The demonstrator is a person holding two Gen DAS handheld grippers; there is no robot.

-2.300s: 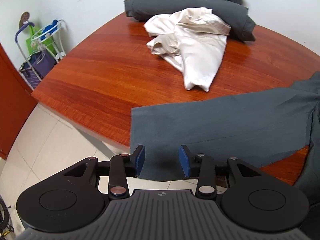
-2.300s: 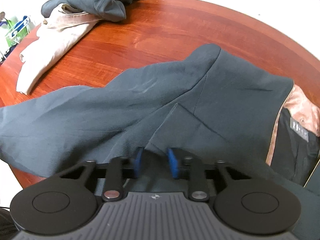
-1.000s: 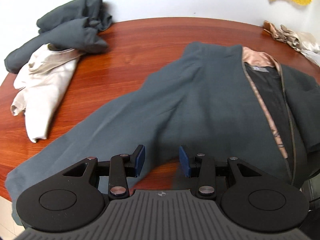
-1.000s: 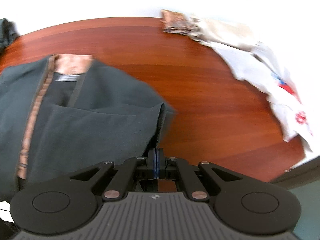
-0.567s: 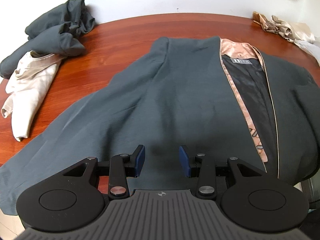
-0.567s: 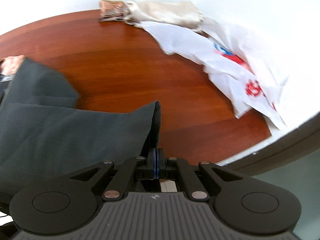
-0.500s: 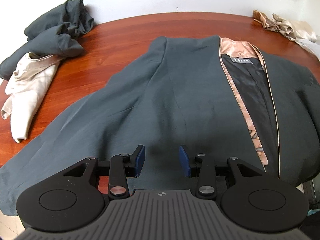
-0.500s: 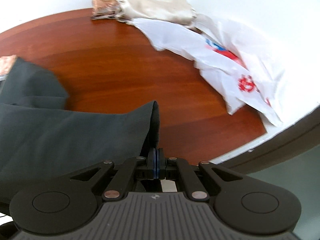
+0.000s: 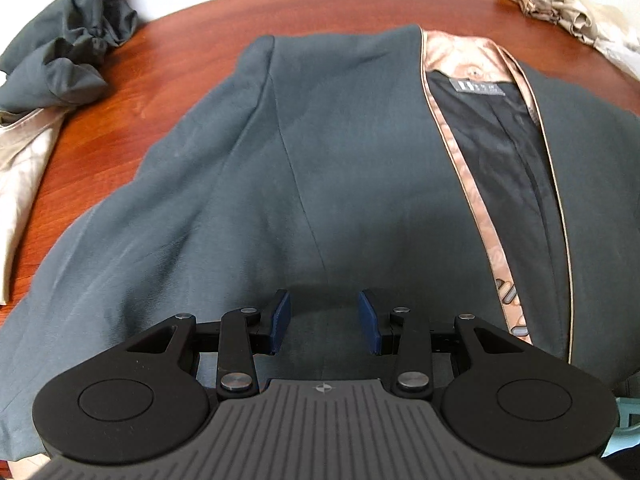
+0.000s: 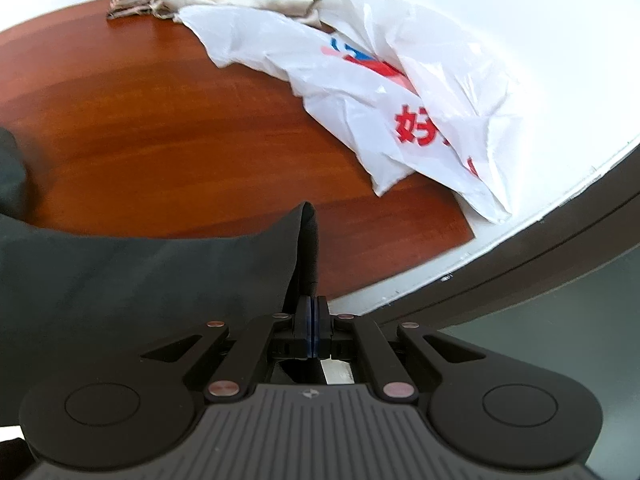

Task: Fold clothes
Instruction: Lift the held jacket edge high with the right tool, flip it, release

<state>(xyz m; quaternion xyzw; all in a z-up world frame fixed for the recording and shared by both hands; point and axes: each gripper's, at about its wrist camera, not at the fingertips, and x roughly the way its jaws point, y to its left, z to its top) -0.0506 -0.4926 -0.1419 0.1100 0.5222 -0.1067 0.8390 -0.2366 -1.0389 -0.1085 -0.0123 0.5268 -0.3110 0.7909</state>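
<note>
The wooden table (image 9: 168, 92) fills both of my views, and most of it lies under the dark grey jacket (image 9: 320, 168), spread front-up with its collar toward the far edge and one sleeve trailing to the near left corner. Its satin trim (image 9: 476, 216) runs peach-coloured down the open front. Far left sits a crumpled dark garment (image 9: 68, 60), with a cream garment (image 9: 20, 160) just beside it, partly under it. Far right, a beige bundle (image 9: 568, 12) lies at the table's rim.

In my right view a white plastic bag (image 10: 384, 92) sprawls over the far right of the table, printed with red Chinese characters, of which I can read only 好; the rest is creased away. A grey label (image 9: 479, 87) sits inside the jacket's neck, its lettering too small to read.

My left gripper (image 9: 323, 316) hovers over the jacket's lower front, jaws partly apart, with nothing between them. My right gripper (image 10: 311, 330) is clenched on a folded edge of the jacket, which rises in a peak from the pads.
</note>
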